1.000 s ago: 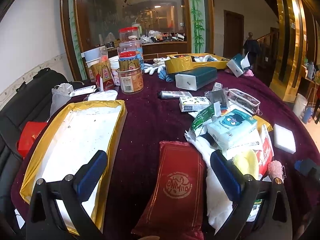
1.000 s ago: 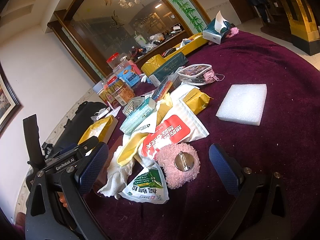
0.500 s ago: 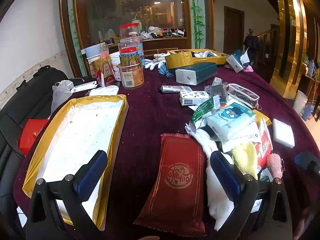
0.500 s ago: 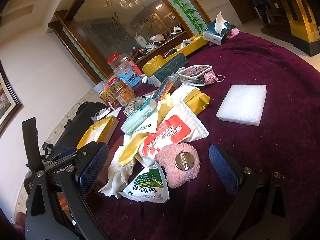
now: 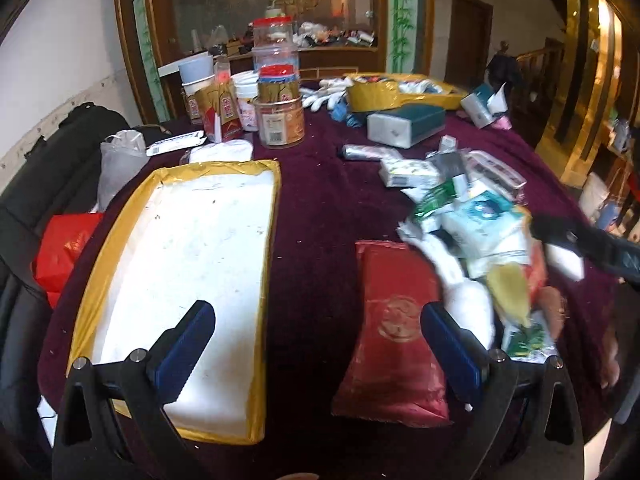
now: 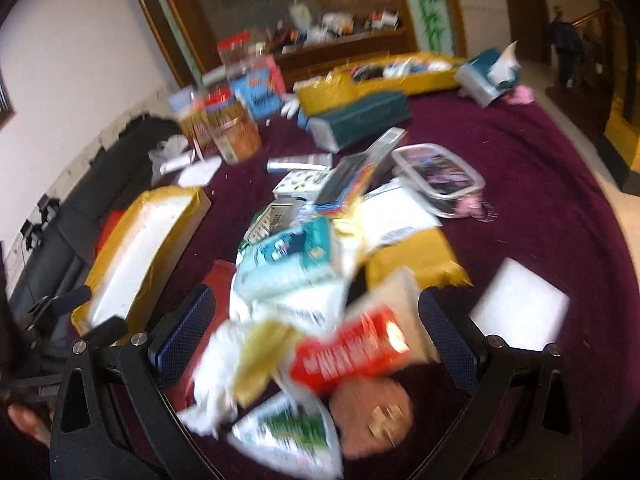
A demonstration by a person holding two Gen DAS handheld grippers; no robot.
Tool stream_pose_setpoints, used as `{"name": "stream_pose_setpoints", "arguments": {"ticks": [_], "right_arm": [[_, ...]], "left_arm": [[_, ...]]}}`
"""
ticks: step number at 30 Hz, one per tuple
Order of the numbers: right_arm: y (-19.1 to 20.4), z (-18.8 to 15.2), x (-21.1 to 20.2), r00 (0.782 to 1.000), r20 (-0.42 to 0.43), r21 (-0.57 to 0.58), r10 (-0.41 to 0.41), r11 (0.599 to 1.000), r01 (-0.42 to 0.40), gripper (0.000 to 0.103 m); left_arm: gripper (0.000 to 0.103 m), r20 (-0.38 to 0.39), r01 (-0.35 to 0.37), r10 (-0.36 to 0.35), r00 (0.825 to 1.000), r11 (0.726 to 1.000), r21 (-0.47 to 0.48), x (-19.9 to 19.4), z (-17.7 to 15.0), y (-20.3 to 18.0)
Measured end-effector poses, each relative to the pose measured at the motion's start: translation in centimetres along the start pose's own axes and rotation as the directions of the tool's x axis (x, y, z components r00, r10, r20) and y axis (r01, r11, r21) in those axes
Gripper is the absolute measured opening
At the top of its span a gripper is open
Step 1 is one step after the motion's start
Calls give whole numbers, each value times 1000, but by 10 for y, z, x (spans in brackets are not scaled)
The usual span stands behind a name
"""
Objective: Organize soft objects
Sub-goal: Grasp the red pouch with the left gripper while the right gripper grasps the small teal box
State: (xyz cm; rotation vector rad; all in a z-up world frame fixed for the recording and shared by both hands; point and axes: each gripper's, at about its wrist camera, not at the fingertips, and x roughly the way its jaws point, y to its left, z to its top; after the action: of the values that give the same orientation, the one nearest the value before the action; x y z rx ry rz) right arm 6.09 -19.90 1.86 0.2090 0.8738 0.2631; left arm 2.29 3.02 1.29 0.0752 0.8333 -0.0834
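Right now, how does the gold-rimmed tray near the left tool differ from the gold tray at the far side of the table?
The near tray shows a bare white floor with nothing in it; the far tray is filled with small items. The near tray lies lengthwise away from the camera, while the far tray lies crosswise. The near tray sits under the left tool; the far tray sits beyond a teal box. Both have gold rims.

Right wrist view motion-blurred: red-and-white packet (image 6: pixel 352 354) lettering unreadable; pink fluffy item (image 6: pixel 370 416) smeared; green-and-white pouch (image 6: pixel 292 434) indistinct.
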Motion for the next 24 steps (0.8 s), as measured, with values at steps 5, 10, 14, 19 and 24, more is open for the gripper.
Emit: {"name": "stream_pose_setpoints", "arguments": {"ticks": [5,10,14,19,24], "right_arm": [[15,14,54,992,-106,-70,-67,996,60,102],[30,16,76,977,-101,-174,-186,971,167,89],[13,13,75,978,-103,-122,-183,978,170,54],[-15,11,45,997,-44,29,-56,998,57,37],[-54,-10,22,982,23,240,187,952,-187,29]], "left_arm": [[103,-102,-84,87,991,996,32,25,-6,9],[103,-169,-102,113,979,992,76,42,-15,5],[103,-183,-92,112,977,989,113,47,-14,-11],[103,-158,-122,139,978,986,111,53,-8,-22],[103,-117,-177,191,975,977,117,60,-5,-36]]}}
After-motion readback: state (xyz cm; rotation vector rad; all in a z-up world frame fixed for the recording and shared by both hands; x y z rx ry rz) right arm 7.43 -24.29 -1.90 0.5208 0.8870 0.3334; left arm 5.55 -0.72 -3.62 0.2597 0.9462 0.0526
